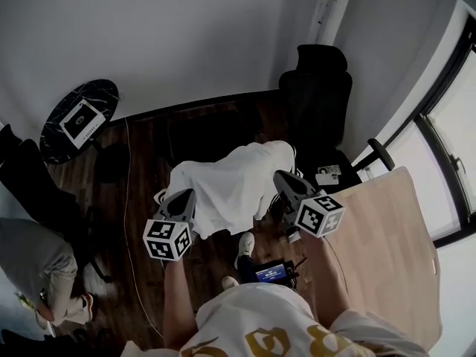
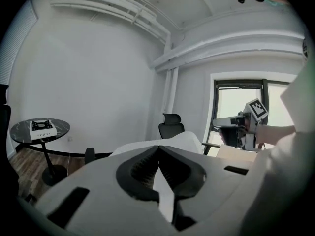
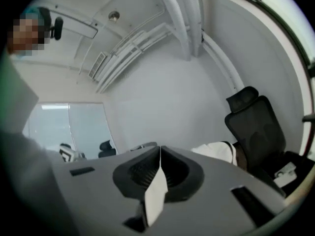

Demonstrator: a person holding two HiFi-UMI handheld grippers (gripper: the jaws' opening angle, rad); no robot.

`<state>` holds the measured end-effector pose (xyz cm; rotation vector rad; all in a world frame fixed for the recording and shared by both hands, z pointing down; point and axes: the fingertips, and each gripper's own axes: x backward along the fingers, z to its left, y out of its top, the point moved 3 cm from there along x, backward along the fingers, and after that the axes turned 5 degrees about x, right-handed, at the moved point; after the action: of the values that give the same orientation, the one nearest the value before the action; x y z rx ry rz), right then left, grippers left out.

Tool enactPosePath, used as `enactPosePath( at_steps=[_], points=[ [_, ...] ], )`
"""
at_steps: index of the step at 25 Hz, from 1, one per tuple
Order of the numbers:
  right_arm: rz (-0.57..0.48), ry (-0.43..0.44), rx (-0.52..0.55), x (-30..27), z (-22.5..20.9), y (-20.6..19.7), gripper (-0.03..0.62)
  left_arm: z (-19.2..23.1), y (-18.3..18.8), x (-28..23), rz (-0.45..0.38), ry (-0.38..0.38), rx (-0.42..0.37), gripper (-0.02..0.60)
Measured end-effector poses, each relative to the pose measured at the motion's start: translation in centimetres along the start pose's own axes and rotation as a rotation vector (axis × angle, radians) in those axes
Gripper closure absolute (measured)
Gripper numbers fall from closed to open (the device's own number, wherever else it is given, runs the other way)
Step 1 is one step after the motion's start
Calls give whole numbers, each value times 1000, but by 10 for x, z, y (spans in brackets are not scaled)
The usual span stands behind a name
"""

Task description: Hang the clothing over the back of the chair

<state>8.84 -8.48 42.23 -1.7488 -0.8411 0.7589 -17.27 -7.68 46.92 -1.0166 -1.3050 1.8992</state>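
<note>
A white piece of clothing (image 1: 232,183) hangs spread between my two grippers above the dark wood floor. My left gripper (image 1: 182,198) is shut on its left edge; in the left gripper view a strip of white cloth (image 2: 162,193) is pinched between the closed jaws. My right gripper (image 1: 285,179) is shut on the right edge, with white cloth (image 3: 155,195) caught between its jaws too. The black high-backed office chair (image 1: 316,95) stands beyond the clothing, against the wall. It shows small in the left gripper view (image 2: 171,126) and large at the right of the right gripper view (image 3: 258,127).
A light wooden table (image 1: 390,251) stands at the right, beside the window. A round black side table (image 1: 78,117) with a white box on it is at the far left. A seated person (image 1: 33,266) and another dark chair (image 1: 41,195) are at the left edge.
</note>
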Motion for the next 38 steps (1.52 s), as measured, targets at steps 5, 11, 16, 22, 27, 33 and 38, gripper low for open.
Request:
enactPosePath(
  at_steps=[5,11,16,22,27,33,38],
  points=[
    [89,-92,211,23,16,-24,582,-18,-6,17,-64,38,9,560],
    [124,-51,285,36,41,-50,582,-37,-8,32,-86,106,-19,560],
    [121,5,218,49,38,-46,582,-59,-12,37,-67,154,-34,560],
    [126,23,213,60,34,-45,582,-73,-10,48,-93,189,-19,560],
    [134,52,252,62,42,-49,582,-78,-15,54,-93,211,-26,560],
    [132,73,254,61,45,-48,582,-80,-16,60,-101,224,-9,560],
    [133,81,254,65,43,-49,582,-83,-17,63,-105,238,-9,560]
  ],
)
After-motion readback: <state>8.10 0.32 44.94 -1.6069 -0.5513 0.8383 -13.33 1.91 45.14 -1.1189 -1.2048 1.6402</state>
